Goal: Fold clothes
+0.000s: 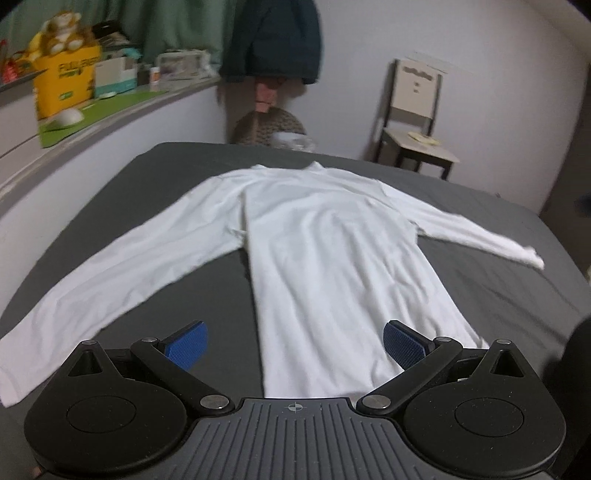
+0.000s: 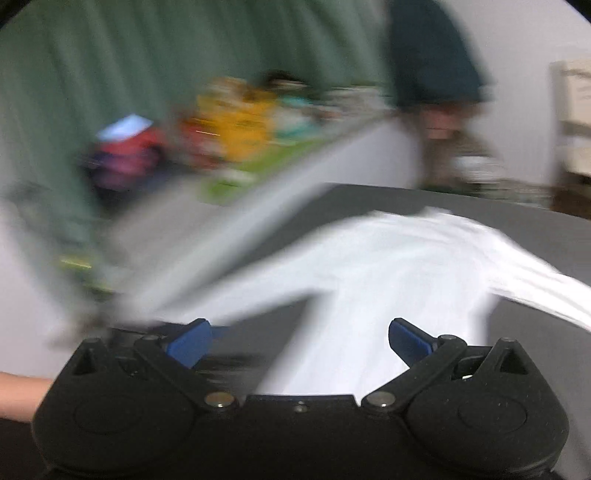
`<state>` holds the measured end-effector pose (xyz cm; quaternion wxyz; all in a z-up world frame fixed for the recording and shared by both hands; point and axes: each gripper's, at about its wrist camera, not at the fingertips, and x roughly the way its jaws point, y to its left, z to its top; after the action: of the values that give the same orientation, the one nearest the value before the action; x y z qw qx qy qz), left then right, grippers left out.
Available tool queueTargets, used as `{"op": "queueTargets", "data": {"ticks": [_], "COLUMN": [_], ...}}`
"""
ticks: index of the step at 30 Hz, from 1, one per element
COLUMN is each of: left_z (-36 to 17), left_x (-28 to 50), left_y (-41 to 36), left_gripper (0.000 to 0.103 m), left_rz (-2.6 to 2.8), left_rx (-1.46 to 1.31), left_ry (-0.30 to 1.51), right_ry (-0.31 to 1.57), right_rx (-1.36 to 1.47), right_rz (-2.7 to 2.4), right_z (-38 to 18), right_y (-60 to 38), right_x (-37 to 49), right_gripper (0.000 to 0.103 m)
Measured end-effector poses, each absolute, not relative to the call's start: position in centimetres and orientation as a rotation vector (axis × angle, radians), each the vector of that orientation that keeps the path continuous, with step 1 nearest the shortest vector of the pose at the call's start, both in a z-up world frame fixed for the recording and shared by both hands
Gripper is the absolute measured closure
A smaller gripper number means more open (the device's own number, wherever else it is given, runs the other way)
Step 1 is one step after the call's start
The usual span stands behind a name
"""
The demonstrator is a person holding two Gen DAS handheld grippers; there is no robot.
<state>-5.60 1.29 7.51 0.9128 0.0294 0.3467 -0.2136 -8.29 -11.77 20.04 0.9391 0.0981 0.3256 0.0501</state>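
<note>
a white long-sleeved cotton shirt (image 1: 325, 236) lies flat on a bed covered with a dark grey sheet (image 1: 166, 162), its hem toward the camera, its collar toward the far edge, and both sleeves spread out to the sides. the left gripper (image 1: 295, 345) hovers just above the hem end of the shirt with its jaws spread wide and nothing between them; one blue textured pad (image 1: 186, 347) sits over bare sheet beside the shirt body, the other over the white cloth near the hem.

the right wrist view is heavily motion-blurred. the right gripper (image 2: 300, 341) also has its jaws wide apart and empty, over the lower part of the same shirt (image 2: 399, 266), with one blue pad (image 2: 408, 343) above the white fabric. a bare forearm (image 2: 20, 395) shows at the left edge of that view.

beyond the bed, a long ledge along the wall (image 1: 110, 110) carries a yellow cardboard box (image 1: 64, 83) topped by a brown plush toy (image 1: 62, 31), with green curtains (image 1: 177, 26) behind. a dark-framed chair with a pale seat (image 1: 417, 129) stands by the far wall, and a dark blue jacket (image 1: 277, 37) hangs above the bed's far edge.
</note>
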Motion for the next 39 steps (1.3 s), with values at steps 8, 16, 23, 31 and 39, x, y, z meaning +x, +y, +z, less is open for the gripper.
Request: {"op": "queueTargets", "data": {"ticks": [8,16,23,31,39], "left_z": [1.7,-0.5,-1.6,-2.8,-2.9], "left_x": [-5.9,-6.3,-6.5,-5.8,-5.7], "left_y": [-0.6,-1.6,-2.2,-2.5,-2.9], "left_gripper": [0.001,0.001,0.001,0.001,0.001], "left_rz": [-0.620,-0.690,-0.653,-0.599,-0.626], "left_rx": [0.340,0.417,0.525,0.601,0.624], "left_ry": [0.740,0.813,0.849,0.897,0.892], "right_ry": [0.697,0.616,0.603,0.728,0.844], "right_rx": [-0.031,0.081,0.078,0.159,0.032], "right_rz": [-0.176,-0.178,-0.143,-0.167,-0.140], "right_z": [7.6,3.7,3.5,2.8,3.2], "right_y": [-14.4,-16.1,-15.8,-17.1,-16.1], "right_x": [-7.5,-7.7,-9.0,-8.5,-8.7], "right_gripper": [0.000,0.000,0.000,0.003,0.003]}}
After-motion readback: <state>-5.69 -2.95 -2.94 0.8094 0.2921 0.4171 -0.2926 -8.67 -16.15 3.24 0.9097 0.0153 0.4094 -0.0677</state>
